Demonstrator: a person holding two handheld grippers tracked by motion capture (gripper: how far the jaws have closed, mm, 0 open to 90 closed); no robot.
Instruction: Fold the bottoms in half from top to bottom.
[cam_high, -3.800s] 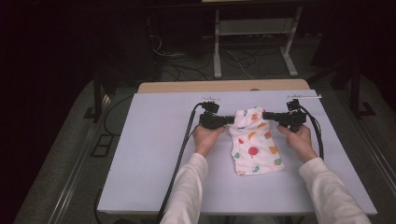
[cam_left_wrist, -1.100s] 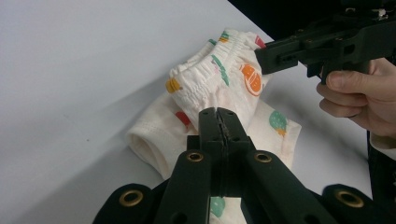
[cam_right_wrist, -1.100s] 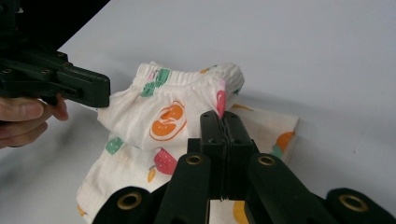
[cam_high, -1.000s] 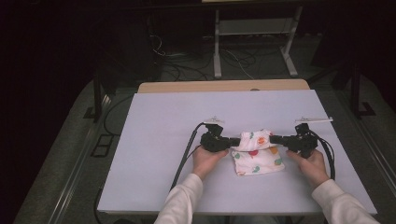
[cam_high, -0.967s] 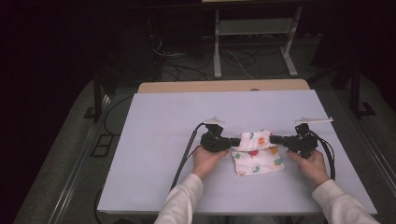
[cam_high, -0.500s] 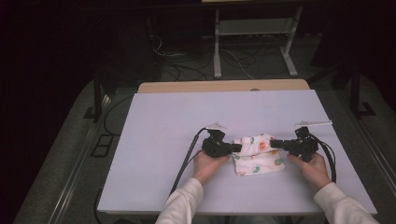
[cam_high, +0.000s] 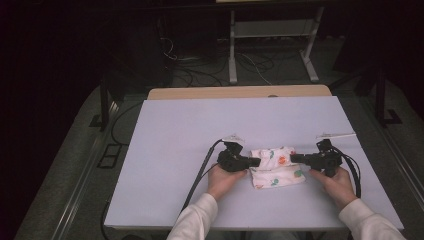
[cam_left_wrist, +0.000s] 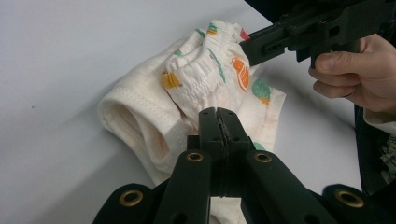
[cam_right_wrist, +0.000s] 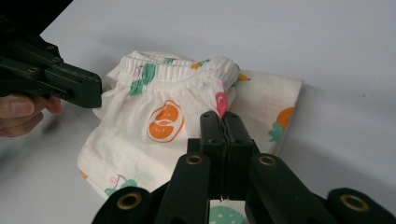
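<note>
Small white shorts with a fruit print lie folded on the white table, near its front edge. My left gripper is shut on the left end of the elastic waistband, and my right gripper is shut on its right end. In the left gripper view the shut jaws pinch the cloth of the shorts, with the right gripper on the far corner. The right gripper view has its jaws shut on the waistband of the shorts, and the left gripper at the opposite corner.
A thin white strip lies on the table behind my right hand. A wooden tabletop edge runs along the far side. Cables trail from both grippers toward the front edge. Wide bare table lies to the left and behind.
Both hands have drawn the waistband toward the front edge, so the shorts now lie folded over on themselves and lower on the table. Both grips have held.
</note>
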